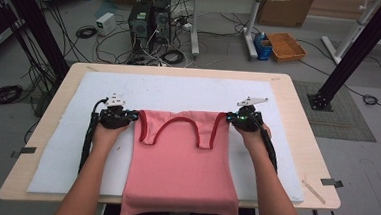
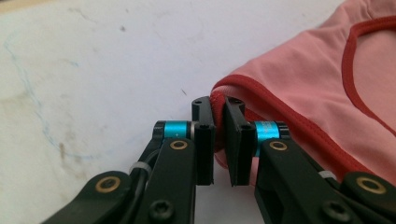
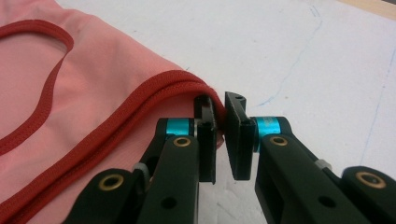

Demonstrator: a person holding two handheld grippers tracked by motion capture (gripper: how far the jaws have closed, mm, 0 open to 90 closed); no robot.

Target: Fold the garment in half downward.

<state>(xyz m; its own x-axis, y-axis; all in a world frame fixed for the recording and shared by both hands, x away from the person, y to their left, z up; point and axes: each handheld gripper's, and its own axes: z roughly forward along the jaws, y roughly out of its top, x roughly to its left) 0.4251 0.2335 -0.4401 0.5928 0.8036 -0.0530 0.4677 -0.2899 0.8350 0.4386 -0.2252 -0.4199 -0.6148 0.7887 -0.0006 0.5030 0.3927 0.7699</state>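
at the centre of the high view a pink tank top (image 1: 182,162) is spread on the white mat (image 1: 66,145), its hem apparently overhanging the table (image 1: 298,109). its red-trimmed shoulder edges are pinched by the closed left hand-held gripper (image 1: 134,115) and right hand-held gripper (image 1: 229,118).

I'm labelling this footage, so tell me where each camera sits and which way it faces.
High view: above the person's side, looking forward and down on the table; both forearms show.
Left gripper view: on the left gripper, jaws clamping the pink top.
Right gripper view: on the right gripper, gripping its hem.
All share the top.
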